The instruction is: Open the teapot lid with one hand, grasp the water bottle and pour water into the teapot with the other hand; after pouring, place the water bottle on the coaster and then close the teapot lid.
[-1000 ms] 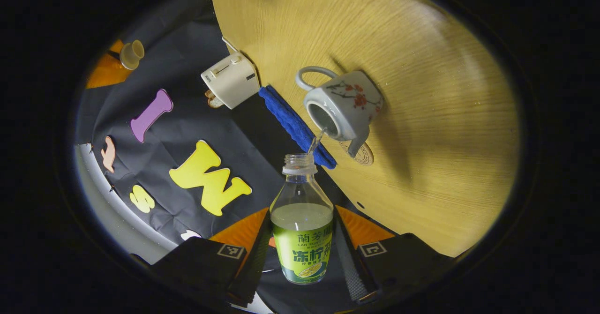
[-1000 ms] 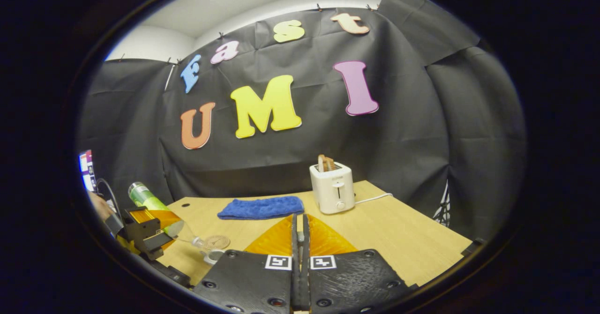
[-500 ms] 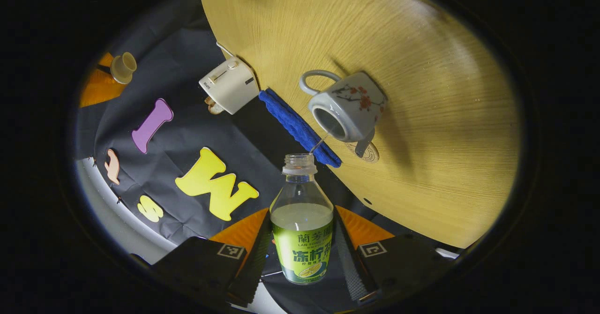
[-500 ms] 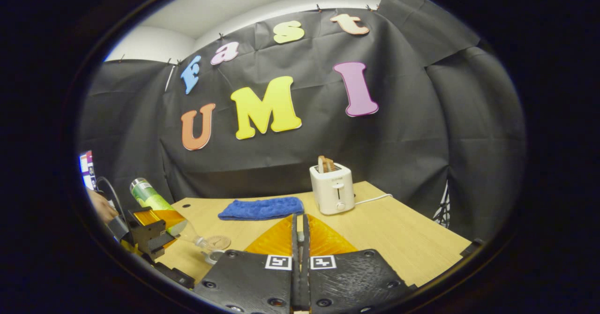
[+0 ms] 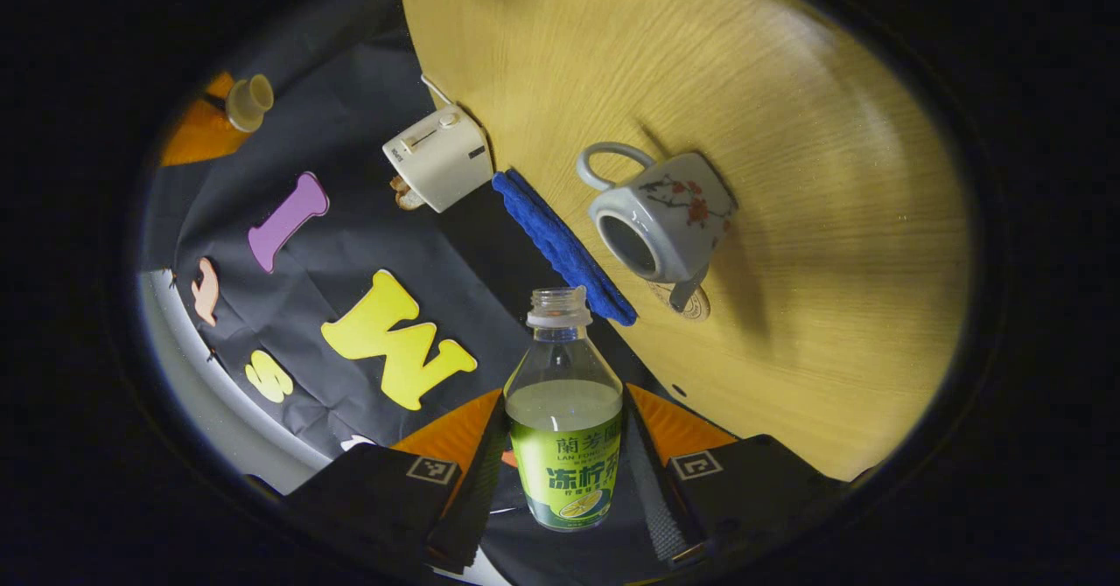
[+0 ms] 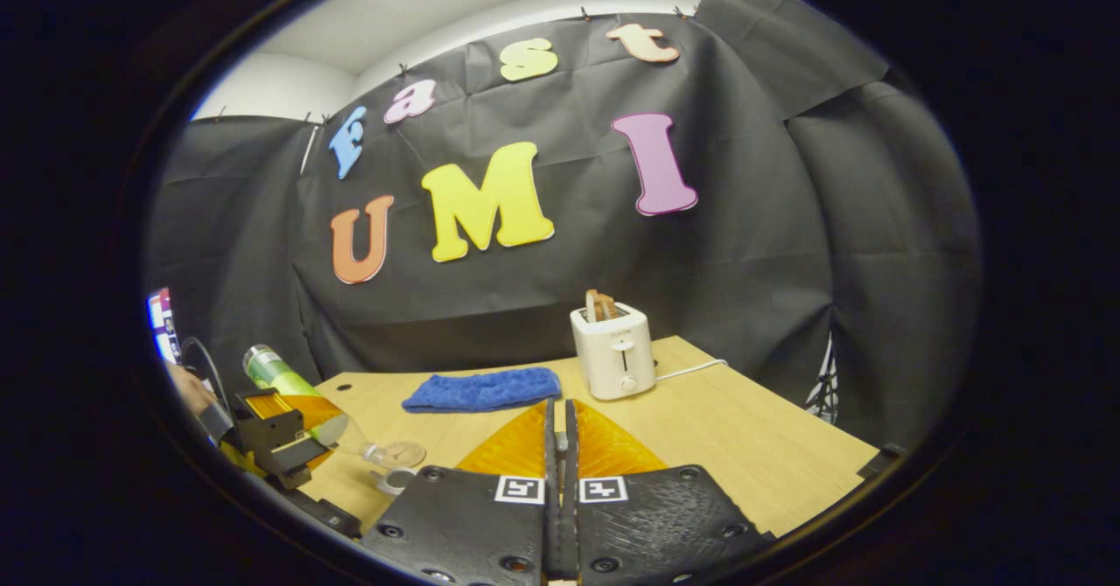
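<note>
Bottle tipped at the open teapot, lid kept clear.

My left gripper (image 5: 564, 481) clamps the water bottle (image 5: 564, 433) at bottom centre, mouth aimed at the lidless teapot (image 5: 661, 219) right of centre by the coaster (image 5: 691, 304); my right gripper (image 6: 560, 463) looks pinched together, seemingly holding the lid (image 5: 248, 101) away at upper left.

We see dim, warm light from above; the table (image 5: 787, 131) is brightest and the teapot (image 5: 661, 214) throws a soft shadow on it. Strong fisheye bending curves all edges. Both views are sharp, with little glare.
</note>
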`<state>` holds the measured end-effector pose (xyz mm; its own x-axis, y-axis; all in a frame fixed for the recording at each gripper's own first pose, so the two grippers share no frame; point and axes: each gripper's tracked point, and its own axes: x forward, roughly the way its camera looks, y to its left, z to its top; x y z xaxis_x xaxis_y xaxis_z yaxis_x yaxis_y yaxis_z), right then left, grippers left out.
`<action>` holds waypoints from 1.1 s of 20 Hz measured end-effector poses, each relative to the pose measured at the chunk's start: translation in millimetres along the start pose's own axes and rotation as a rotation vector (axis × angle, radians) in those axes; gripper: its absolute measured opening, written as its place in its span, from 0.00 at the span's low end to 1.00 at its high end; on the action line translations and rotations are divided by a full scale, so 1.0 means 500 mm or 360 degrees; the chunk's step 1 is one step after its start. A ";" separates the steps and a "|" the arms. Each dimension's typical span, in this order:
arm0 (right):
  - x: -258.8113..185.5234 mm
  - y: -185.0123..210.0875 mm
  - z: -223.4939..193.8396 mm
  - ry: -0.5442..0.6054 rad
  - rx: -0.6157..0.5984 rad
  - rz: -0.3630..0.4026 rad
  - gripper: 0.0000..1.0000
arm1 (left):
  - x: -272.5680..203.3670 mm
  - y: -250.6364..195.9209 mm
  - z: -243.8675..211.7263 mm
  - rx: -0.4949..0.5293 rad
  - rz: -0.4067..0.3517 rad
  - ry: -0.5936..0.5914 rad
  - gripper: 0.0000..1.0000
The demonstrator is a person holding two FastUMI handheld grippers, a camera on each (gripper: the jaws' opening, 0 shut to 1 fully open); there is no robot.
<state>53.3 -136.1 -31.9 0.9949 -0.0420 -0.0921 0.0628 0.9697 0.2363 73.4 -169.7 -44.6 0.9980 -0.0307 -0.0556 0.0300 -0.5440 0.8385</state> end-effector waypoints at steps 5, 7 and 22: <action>0.004 -0.016 0.001 -0.0002 0.0000 -0.0033 0.00 | 0.018 0.001 0.006 -0.0634 0.0024 -0.0136 0.73; 0.002 -0.025 0.004 -0.0007 0.0004 -0.0047 0.00 | 0.029 0.010 -0.001 -0.0943 0.0046 -0.0166 0.73; 0.011 -0.021 -0.015 0.0019 -0.0027 -0.0039 0.00 | 0.160 0.111 -0.124 -0.3232 0.0071 -0.0285 0.74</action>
<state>57.5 -144.5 -42.1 0.9920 -0.0631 -0.1092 0.0857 0.9723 0.2175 158.5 -150.3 31.2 0.9879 -0.1490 0.0424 0.1437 0.9837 0.1083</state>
